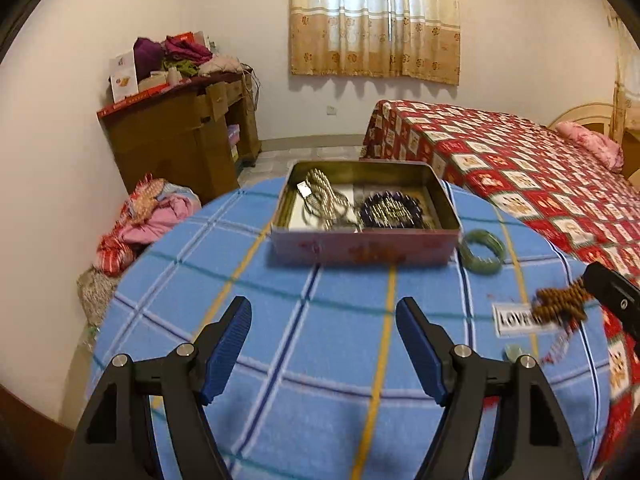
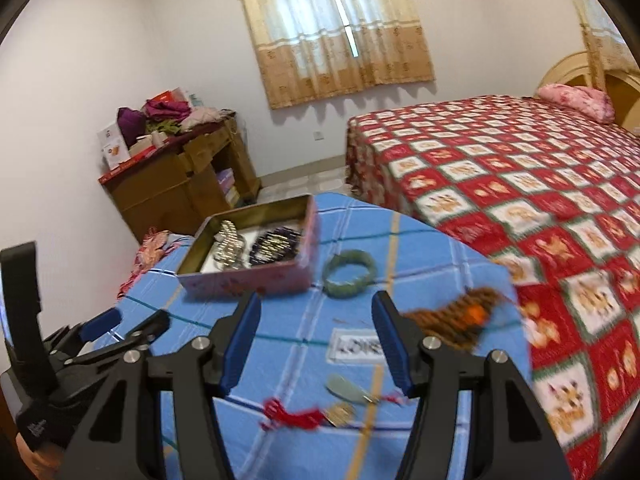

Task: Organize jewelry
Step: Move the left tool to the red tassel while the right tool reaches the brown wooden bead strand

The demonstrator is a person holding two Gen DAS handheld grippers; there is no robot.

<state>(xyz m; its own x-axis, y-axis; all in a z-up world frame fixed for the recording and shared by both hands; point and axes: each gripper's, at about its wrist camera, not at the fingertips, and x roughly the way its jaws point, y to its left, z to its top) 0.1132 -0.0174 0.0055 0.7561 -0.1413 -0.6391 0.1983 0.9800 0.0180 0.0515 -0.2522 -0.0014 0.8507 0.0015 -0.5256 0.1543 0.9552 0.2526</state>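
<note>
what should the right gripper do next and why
Probably shift the right gripper slightly to its right, so the brown wooden-bead bracelet comes between its fingers. Its jaws stand open and empty, the beads sit just outside its right finger, and the pink rectangular tin already holds other jewelry.

The left hand-held gripper [image 1: 324, 344] was held wide open, its two blue pads far apart and nothing between them. The right hand-held gripper [image 2: 316, 340] was wide open too, and its blue pads [image 2: 240, 344] held nothing. In the right wrist view, the left one sat low on the left side, beside the right one.
</note>
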